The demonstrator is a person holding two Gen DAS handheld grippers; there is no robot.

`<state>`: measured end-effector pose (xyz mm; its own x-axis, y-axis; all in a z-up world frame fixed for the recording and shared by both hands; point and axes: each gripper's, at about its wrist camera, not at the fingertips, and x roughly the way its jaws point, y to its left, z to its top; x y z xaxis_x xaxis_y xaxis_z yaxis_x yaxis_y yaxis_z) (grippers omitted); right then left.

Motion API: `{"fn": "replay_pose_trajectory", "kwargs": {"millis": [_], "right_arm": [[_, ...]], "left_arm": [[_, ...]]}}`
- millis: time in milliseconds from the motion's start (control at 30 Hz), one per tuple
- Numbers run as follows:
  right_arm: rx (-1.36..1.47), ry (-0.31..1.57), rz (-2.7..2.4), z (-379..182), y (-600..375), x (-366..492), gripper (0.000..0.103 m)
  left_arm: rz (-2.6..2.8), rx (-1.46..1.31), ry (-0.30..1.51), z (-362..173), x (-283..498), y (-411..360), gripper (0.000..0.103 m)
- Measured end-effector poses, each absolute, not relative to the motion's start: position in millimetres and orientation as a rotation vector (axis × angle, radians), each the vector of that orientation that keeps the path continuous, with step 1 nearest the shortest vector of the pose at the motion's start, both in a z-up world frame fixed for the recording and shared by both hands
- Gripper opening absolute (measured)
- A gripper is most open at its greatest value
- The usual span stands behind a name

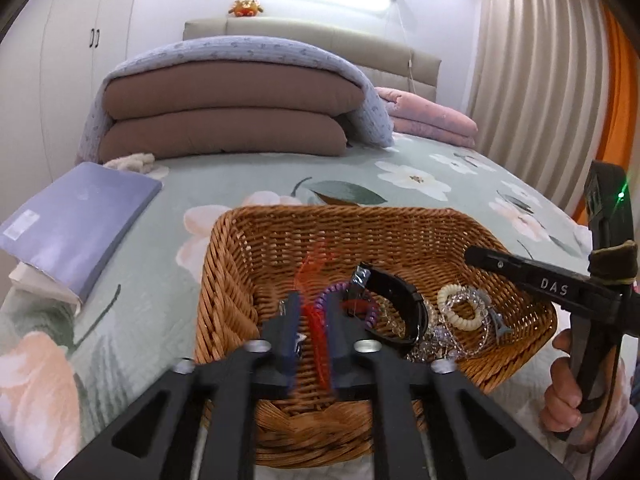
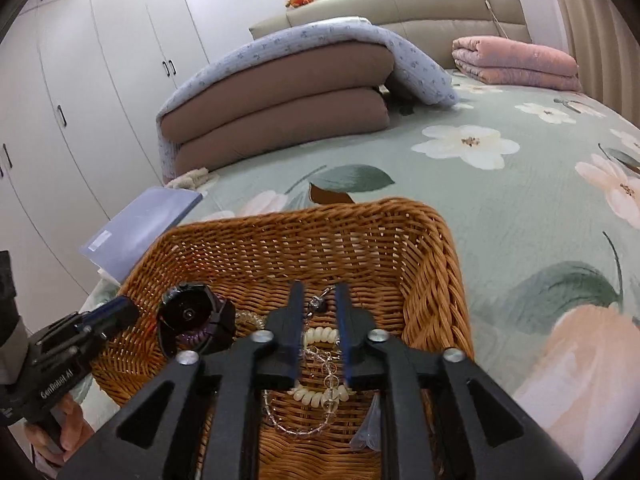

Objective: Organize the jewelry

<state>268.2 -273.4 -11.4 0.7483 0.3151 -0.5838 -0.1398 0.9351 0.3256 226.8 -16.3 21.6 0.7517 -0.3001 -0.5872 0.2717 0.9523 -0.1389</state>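
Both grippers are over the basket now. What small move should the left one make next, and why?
Probably lift the left gripper straight up: its fingers seem shut on the red string, which hangs in the basket beside the purple coil, so a slow lift should free it.

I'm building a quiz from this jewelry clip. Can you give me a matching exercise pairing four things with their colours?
Things:
1. wicker basket
2. coil bracelet
3. folded quilt
4. flat box

Colours:
a. pink
b. lavender blue
c. brown
d. cream

Pairs: 1-c, 2-d, 3-a, 4-b
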Motion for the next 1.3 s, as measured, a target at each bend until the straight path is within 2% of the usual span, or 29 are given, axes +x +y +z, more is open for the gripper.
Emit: {"fn": "replay_pose_trajectory", "kwargs": {"millis": [33, 67, 300, 533, 567, 600, 667, 733, 767, 933, 1300], "right_arm": [[0.272, 0.666, 0.246, -9, -275, 265, 0.037], [0.273, 0.657, 0.244, -7, -276, 264, 0.037], [0.242, 0.607, 0.214, 2, -274, 239, 0.037], [0.151, 0.476, 0.176, 37, -255, 155, 0.037], [0.128, 0.457, 0.164, 39, -251, 136, 0.042], [0.108, 0.442, 0.15, 40, -246, 115, 0.053], [0.088, 0.421, 0.127, 38, -238, 80, 0.064], [0.067, 0.413, 0.105, 33, -230, 54, 0.064], [0.056, 0.412, 0.093, 30, -226, 42, 0.064], [0.035, 0.443, 0.029, 11, -223, 31, 0.064], [0.018, 0.466, 0.043, -2, -219, 39, 0.065]], "left_arm": [[-0.307, -0.049, 0.647, 21, 226, -15, 0.053], [-0.298, -0.053, 0.632, 22, 224, -14, 0.057], [-0.276, -0.099, 0.547, 31, 209, 1, 0.057], [-0.231, -0.148, 0.469, 46, 167, 8, 0.057], [-0.215, -0.133, 0.447, 50, 151, 7, 0.057], [-0.213, -0.121, 0.429, 54, 137, 5, 0.057], [-0.215, -0.105, 0.395, 59, 106, 4, 0.06], [-0.203, -0.108, 0.379, 59, 72, 6, 0.077], [-0.196, -0.114, 0.374, 57, 61, 7, 0.078], [-0.143, -0.079, 0.428, 27, 15, 3, 0.078], [-0.105, -0.089, 0.483, -3, 22, 10, 0.078]]}}
